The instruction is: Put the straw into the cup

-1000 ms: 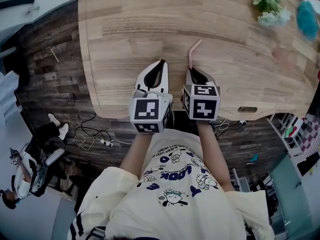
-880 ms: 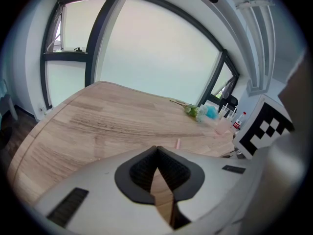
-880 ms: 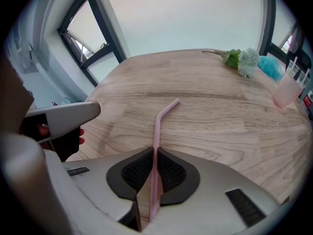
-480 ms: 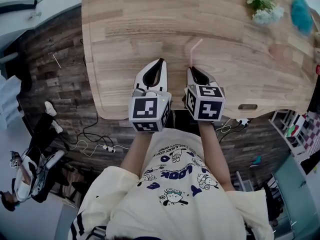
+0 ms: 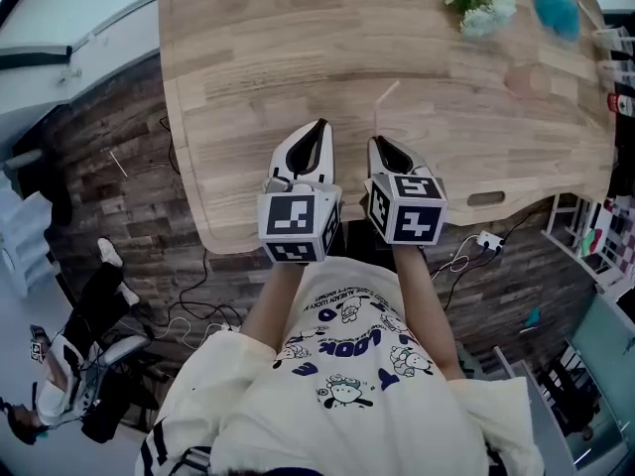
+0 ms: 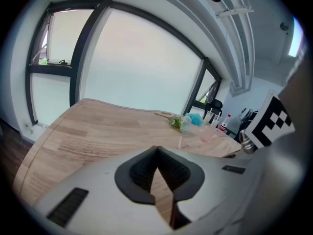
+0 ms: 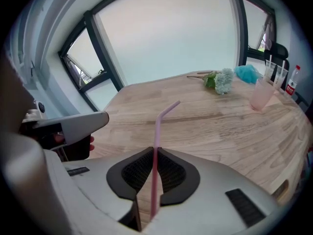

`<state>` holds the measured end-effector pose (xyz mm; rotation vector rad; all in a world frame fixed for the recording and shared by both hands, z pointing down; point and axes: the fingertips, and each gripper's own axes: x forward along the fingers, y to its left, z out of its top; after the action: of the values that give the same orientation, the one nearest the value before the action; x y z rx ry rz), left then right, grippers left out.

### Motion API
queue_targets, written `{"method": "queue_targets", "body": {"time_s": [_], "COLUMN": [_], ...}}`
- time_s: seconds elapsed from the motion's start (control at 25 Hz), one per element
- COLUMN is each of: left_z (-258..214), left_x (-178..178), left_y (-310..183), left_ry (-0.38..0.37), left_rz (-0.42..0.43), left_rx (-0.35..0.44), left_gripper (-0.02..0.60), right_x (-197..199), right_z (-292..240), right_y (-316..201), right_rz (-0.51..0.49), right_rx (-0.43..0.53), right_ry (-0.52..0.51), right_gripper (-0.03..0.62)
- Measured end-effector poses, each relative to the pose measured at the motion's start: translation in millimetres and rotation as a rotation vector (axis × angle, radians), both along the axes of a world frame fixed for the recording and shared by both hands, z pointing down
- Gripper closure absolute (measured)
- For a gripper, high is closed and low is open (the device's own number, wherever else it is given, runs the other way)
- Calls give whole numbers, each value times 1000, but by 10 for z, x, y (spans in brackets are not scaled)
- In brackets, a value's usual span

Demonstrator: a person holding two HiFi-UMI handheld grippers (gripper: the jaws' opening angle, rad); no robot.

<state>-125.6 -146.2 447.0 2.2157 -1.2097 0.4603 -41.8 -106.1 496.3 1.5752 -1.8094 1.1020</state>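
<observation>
Right gripper view: right claw [image 7: 155,152] pinches straw [image 7: 158,124], lower end hidden; left claw [image 6: 156,152] closed, seemingly empty.

The pink bendy straw [image 7: 157,131] stood pinched between the right tongs [image 7: 153,153], its shaft pointing to 12 o'clock and its short bent tip leaning toward 1 o'clock. The translucent pink cup [image 7: 260,94] stood upright on the surface [image 7: 210,126], well apart at 2 o'clock.

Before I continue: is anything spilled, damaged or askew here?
Nothing stands out. The pink cup stands upright on the wooden table, and the right gripper holds the pink straw, bent only at its neck.
</observation>
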Motion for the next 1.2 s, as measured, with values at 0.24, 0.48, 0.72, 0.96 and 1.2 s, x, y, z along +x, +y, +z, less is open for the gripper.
{"method": "queue_targets", "body": {"time_s": [0.24, 0.48, 0.72, 0.96, 1.2], "left_z": [-212, -378, -454, -496, -522], "left_x": [192, 434, 734, 1012, 1346], "left_y": [11, 55, 157, 186, 275], "left_ry": [28, 48, 46, 41, 42], "left_rz": [74, 135, 191, 216, 219], "left_rx": [47, 88, 103, 115, 109], "left_gripper": [557, 557, 557, 557, 557], "right_x": [187, 430, 702, 968, 1325], "right_z": [-258, -491, -583, -654, -742], "right_y": [48, 72, 203, 253, 324], "right_rz": [71, 156, 217, 249, 267], "right_rx": [63, 139, 164, 188, 211], "right_ry": [31, 35, 27, 19, 1], "right_gripper": [568, 569, 569, 569, 569]}}
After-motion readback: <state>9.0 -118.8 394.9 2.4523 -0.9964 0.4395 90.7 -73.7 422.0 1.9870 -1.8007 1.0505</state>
